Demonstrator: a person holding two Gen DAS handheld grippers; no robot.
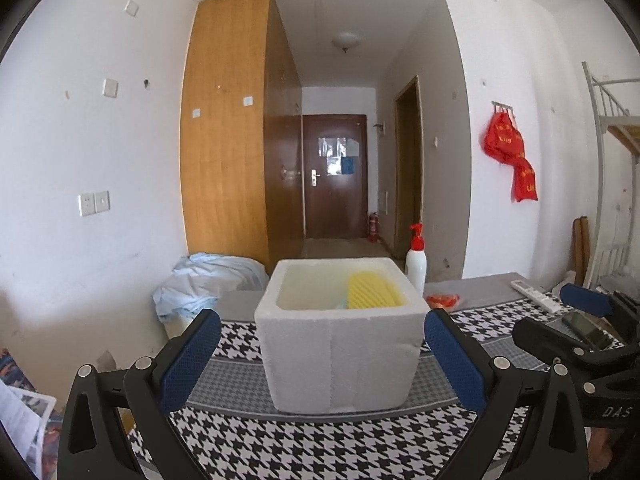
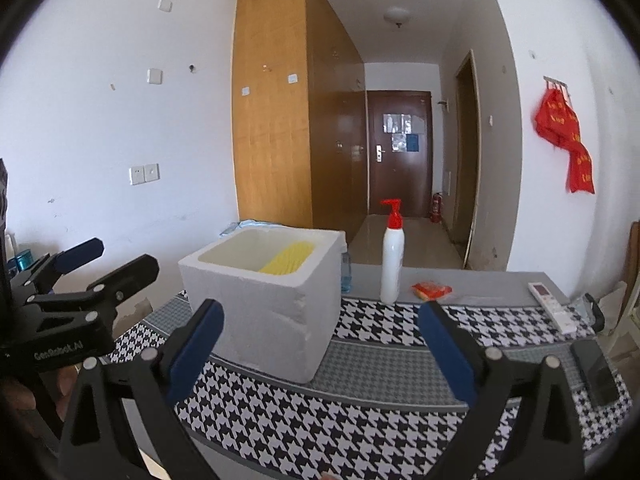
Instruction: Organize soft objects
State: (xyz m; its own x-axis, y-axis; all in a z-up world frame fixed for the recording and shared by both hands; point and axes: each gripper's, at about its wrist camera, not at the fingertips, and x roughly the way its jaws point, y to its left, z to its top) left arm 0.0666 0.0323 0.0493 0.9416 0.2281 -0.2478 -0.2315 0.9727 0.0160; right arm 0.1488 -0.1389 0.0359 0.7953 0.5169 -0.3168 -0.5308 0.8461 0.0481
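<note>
White walls, a tall wooden wardrobe (image 1: pixel 228 120) and a dark hallway door (image 1: pixel 334 176) stand behind our work surface, a table (image 1: pixel 320 448) covered with a black-and-white houndstooth cloth. On it sits a white foam box (image 1: pixel 340 344), open at the top, and inside it, leaning against the right wall, we see a yellow ribbed sponge-like pad (image 1: pixel 372 290); we judge the box serves as the bin for soft things, set in the middle so both tools can reach it. Behind it stand a white pump bottle with a red top (image 2: pixel 391 256) and, near that, a small crumpled orange-red packet (image 2: pixel 432 290), possibly the next soft item, though we cannot be sure. A white remote control (image 2: pixel 552 308) and a dark phone (image 2: pixel 596 376) lie to the right. Our left gripper (image 1: pixel 320 356) hangs in front of the box, jaws spread wide, grasping nothing and touching nothing. Our right gripper (image 2: pixel 320 344) is likewise spread wide and empty, aimed between box and bottle.
</note>
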